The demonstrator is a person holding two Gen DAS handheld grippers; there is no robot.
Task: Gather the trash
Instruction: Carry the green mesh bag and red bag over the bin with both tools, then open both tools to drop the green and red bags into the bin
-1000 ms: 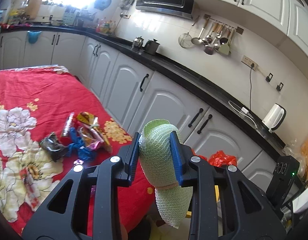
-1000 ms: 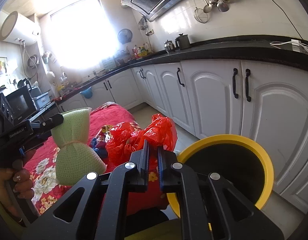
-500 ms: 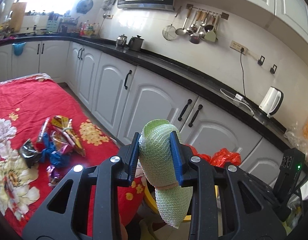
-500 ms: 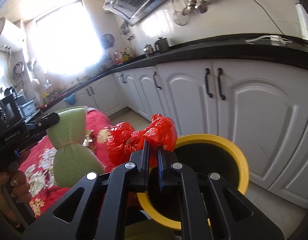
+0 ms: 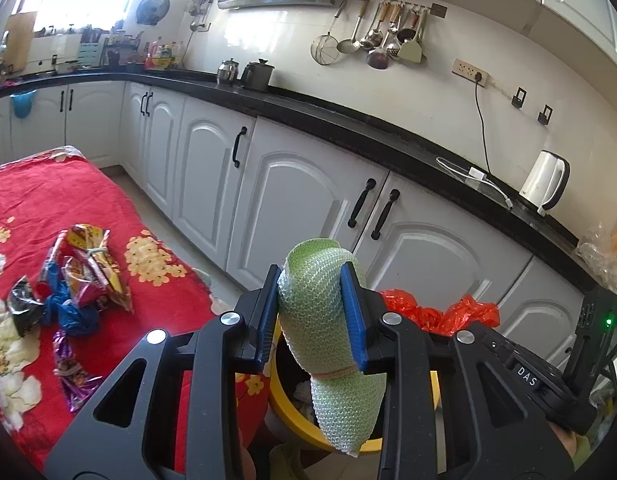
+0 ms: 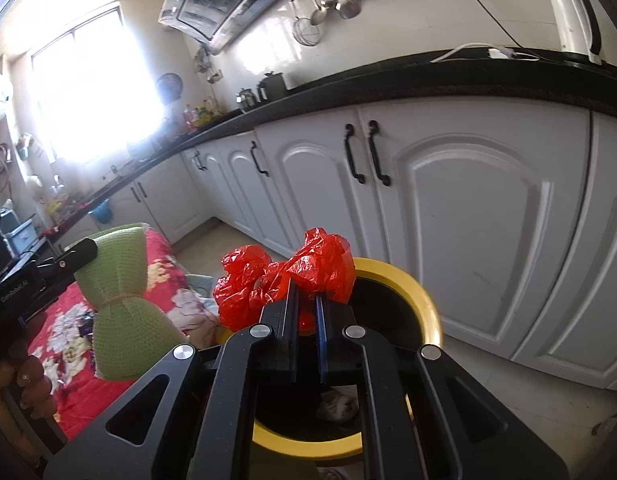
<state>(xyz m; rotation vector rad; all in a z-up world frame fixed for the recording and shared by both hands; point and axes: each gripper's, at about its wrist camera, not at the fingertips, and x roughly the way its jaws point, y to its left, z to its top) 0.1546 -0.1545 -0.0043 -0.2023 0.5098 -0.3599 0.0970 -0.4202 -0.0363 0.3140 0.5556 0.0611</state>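
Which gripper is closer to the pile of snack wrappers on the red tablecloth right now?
Left. The left gripper, shut on the green foam net, hovers over the yellow bin beside the table with the wrappers. The right gripper, holding the red bag, is farther off.

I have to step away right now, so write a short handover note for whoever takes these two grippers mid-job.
Left gripper: shut on the green foam net, held above the yellow bin.
Right gripper: shut on the red plastic bag, over the bin's rim.
Done: both pieces lifted to the bin; some trash already lies inside.
Left: drop both in, then collect the snack wrappers on the red floral cloth.
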